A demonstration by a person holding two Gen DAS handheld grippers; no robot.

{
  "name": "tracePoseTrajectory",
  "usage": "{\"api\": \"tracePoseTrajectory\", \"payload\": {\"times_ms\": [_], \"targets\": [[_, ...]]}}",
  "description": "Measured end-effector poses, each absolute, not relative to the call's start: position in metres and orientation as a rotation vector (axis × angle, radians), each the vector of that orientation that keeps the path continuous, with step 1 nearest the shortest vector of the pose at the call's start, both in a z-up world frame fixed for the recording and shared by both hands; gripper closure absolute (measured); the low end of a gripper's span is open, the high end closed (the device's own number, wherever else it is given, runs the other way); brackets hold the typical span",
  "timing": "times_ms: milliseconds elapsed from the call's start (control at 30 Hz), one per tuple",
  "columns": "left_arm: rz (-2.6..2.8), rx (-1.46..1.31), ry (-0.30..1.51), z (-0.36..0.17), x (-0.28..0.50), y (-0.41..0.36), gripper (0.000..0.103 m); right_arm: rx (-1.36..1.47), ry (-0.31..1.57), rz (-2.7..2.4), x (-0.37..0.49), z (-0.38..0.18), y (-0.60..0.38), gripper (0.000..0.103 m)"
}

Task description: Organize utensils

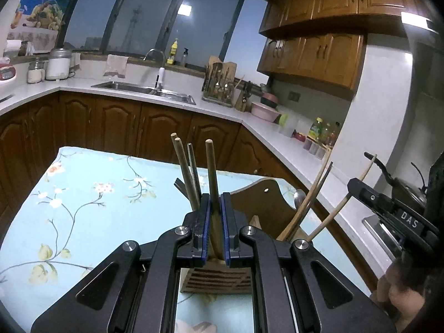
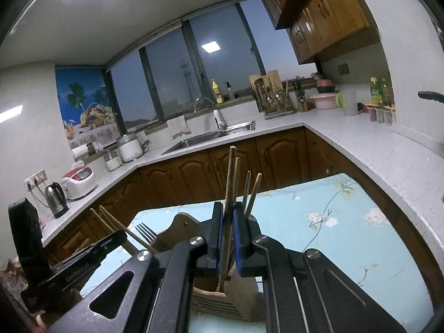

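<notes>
**Two chopsticks going into one holder, and little room for error**

The table (image 1: 83, 194), under its blue flowered cloth, has only the wooden holder (image 1: 258, 197) on it, near the edge closest to me. It is light-looking and tall, so if either hand pushes sideways while lowering, my guess is it tips or skids on the cloth and spills what already stands inside.

The left gripper (image 1: 216, 222) is clamped narrow on one chopstick (image 1: 212, 183), held nearly upright with its lower end at the holder's slatted top. The right gripper (image 2: 228, 236) is pinched the same way on another chopstick (image 2: 228, 208), its tip down in a compartment. Both hands crowd the same small opening (the right one shows at the side of the left view), so a knock between them seems quite possible.

Smaller worries: the sticks already in the holder lean outward, and a fork (image 2: 147, 231) stands there too; a descending stick could catch on one and jam. Let go too early, and a chopstick might glance off the rim and roll across the table.
</notes>
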State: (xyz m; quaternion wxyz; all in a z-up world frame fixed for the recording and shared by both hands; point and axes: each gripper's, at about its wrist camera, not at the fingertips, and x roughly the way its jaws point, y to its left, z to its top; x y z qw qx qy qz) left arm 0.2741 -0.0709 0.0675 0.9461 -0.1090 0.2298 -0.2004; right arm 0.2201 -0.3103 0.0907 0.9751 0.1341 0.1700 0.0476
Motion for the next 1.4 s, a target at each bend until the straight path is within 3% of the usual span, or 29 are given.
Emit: {"api": "tracePoseTrajectory", "payload": {"times_ms": [133, 233, 300, 367, 433, 567, 667, 767, 1400], "targets": [[-0.419, -0.223, 0.462, 0.074, 0.269, -0.070, 0.093, 0.297, 0.352, 0.095, 0.219, 0.091, -0.312, 0.090], [-0.426, -0.225, 0.448, 0.079, 0.262, -0.069, 0.080, 0.313, 0.355, 0.092, 0.219, 0.091, -0.316, 0.087], [-0.428, -0.226, 0.440, 0.081, 0.256, -0.068, 0.078, 0.320, 0.350, 0.089, 0.216, 0.092, -0.317, 0.078], [-0.430, -0.237, 0.435, 0.083, 0.250, -0.065, 0.076, 0.332, 0.340, 0.090, 0.213, 0.094, -0.320, 0.061], [-0.428, -0.250, 0.426, 0.086, 0.241, -0.059, 0.071, 0.343, 0.331, 0.089, 0.208, 0.097, -0.322, 0.055], [-0.405, -0.281, 0.415, 0.087, 0.221, -0.044, 0.050, 0.362, 0.316, 0.093, 0.193, 0.099, -0.327, 0.038], [-0.365, -0.307, 0.411, 0.084, 0.199, -0.029, 0.019, 0.368, 0.292, 0.088, 0.173, 0.095, -0.328, 0.018], [-0.319, -0.318, 0.409, 0.073, 0.173, -0.014, 0.008, 0.370, 0.294, 0.076, 0.153, 0.085, -0.325, 0.013], [-0.233, -0.319, 0.520, 0.013, 0.070, 0.025, 0.007, 0.304, 0.426, 0.065, 0.035, 0.014, -0.296, 0.013]]}}
